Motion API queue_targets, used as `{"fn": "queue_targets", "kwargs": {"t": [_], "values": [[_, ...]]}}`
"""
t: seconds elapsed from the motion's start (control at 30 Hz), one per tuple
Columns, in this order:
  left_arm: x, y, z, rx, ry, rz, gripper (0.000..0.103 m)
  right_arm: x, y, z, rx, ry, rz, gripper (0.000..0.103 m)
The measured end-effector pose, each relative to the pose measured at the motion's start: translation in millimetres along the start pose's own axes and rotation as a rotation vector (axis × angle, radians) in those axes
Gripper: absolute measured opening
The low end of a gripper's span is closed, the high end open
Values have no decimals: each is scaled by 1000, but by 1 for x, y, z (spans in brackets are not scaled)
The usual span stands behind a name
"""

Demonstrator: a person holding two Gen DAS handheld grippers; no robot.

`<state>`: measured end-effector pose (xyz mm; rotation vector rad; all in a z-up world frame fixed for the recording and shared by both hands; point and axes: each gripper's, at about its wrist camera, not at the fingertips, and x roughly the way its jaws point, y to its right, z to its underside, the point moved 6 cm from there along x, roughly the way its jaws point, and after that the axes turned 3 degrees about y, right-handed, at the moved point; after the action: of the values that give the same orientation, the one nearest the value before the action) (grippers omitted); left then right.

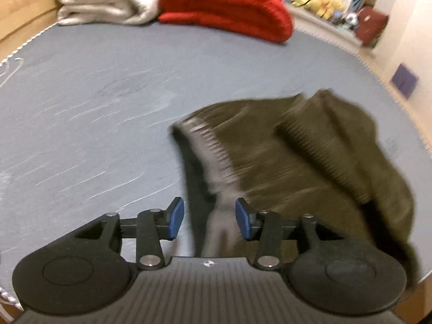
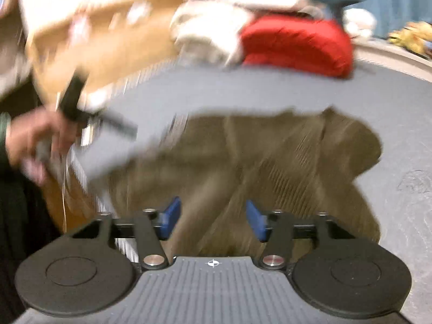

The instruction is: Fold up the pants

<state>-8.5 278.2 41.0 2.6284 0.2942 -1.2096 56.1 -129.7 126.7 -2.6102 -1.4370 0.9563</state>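
Observation:
Olive-brown pants (image 1: 297, 156) lie bunched on the grey-blue bed surface (image 1: 94, 108), at the right of the left wrist view. Their grey inner waistband edge (image 1: 213, 162) runs down between my left gripper's (image 1: 210, 218) blue pads, which stand open with cloth in the gap but not clamped. In the right wrist view the pants (image 2: 270, 167) spread ahead, blurred by motion. My right gripper (image 2: 213, 220) is open just above them. The left hand holding the other gripper (image 2: 73, 102) shows at the far left.
A folded white blanket (image 1: 108, 0) and a red folded blanket (image 1: 226, 5) sit at the far edge of the bed. Stuffed toys (image 1: 321, 2) and a dark red bag (image 1: 370, 27) lie beyond. A tan board (image 2: 89, 35) stands at the left.

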Motion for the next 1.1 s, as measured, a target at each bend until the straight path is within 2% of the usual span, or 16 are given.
{"fn": "queue_targets", "kwargs": {"t": [0.07, 0.13, 0.23, 0.37, 0.57, 0.63, 0.7, 0.77, 0.87, 0.93, 1.0, 1.1], "values": [[1, 18, -7, 4, 23, 30, 49, 9, 19, -12, 100, 42, 50, 64], [6, 41, -11, 10, 43, 49, 49, 30, 35, -20, 123, 35, 151, 64], [18, 72, -18, 4, 85, 83, 49, 82, 44, -26, 103, -8, 272, 64], [32, 110, -21, 21, 125, 89, 49, 159, 58, -33, -14, -82, 442, 64], [43, 131, -35, -49, 120, 113, 51, 235, 69, -30, -54, -194, 501, 65], [49, 136, -40, -64, 119, 93, 55, 248, 66, -28, -123, -221, 523, 59], [54, 145, -45, -56, 119, 73, 56, 257, 69, -31, -117, -233, 481, 17], [59, 152, -46, -46, 113, 71, 57, 247, 78, -40, -66, -222, 491, 8], [66, 168, -45, -16, 89, 121, 57, 196, 95, -63, 8, -112, 479, 7], [70, 179, -43, 28, 89, 144, 57, 146, 112, -77, 64, -26, 469, 7], [75, 189, -39, 64, 91, 158, 57, 77, 133, -83, 121, 75, 458, 6], [87, 202, -29, 87, 83, 229, 57, -22, 166, -64, 226, 180, 414, 6]]}}
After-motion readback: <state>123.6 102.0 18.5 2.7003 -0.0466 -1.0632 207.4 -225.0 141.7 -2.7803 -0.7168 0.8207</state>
